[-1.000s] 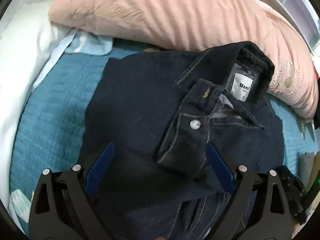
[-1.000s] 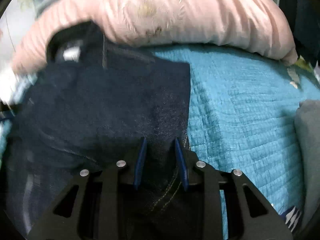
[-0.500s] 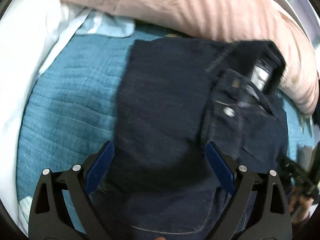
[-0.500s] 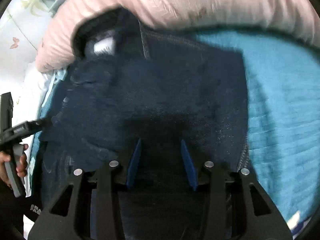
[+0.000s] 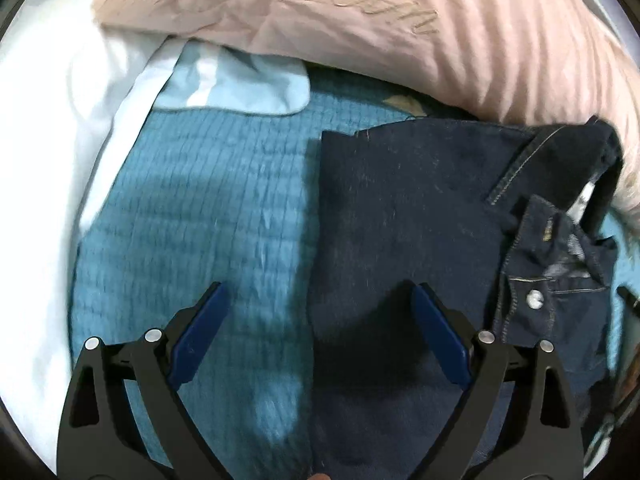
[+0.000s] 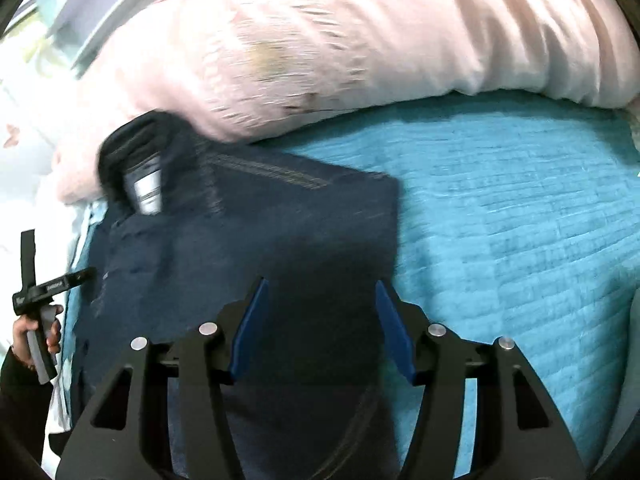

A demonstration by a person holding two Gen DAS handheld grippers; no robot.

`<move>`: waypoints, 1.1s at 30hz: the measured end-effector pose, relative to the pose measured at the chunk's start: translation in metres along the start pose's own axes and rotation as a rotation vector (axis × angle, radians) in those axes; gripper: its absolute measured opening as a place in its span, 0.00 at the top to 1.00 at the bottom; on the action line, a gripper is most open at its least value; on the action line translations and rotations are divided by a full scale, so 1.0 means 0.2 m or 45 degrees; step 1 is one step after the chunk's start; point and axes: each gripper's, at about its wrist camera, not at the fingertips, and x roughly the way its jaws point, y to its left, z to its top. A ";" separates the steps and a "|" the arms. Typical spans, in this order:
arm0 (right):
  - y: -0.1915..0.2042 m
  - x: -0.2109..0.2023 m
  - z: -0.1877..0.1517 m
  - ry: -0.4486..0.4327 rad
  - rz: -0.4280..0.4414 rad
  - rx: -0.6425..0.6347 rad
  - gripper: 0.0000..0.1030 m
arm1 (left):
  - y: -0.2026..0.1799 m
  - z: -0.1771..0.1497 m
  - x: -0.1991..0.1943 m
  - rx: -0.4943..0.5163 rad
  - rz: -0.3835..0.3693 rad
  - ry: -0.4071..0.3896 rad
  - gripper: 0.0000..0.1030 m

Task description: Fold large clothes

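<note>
Both the left gripper (image 5: 316, 336) and right gripper (image 6: 320, 328) hang open over the folded jacket (image 5: 404, 216) on the bed (image 5: 192, 216). Each should pinch a hem corner evenly, so the next fold lands square.

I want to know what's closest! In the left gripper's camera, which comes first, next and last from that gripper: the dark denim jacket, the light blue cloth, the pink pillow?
From the left gripper:
1. Denim jacket: right under it, its edge between the open fingers.
2. Light blue cloth: farther up, to the left.
3. Pink pillow: farthest, across the top.
</note>
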 end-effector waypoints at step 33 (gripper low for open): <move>-0.27 0.20 0.14 -0.013 0.150 0.025 0.42 | -0.01 0.31 0.18 -0.037 -0.094 -0.121 0.04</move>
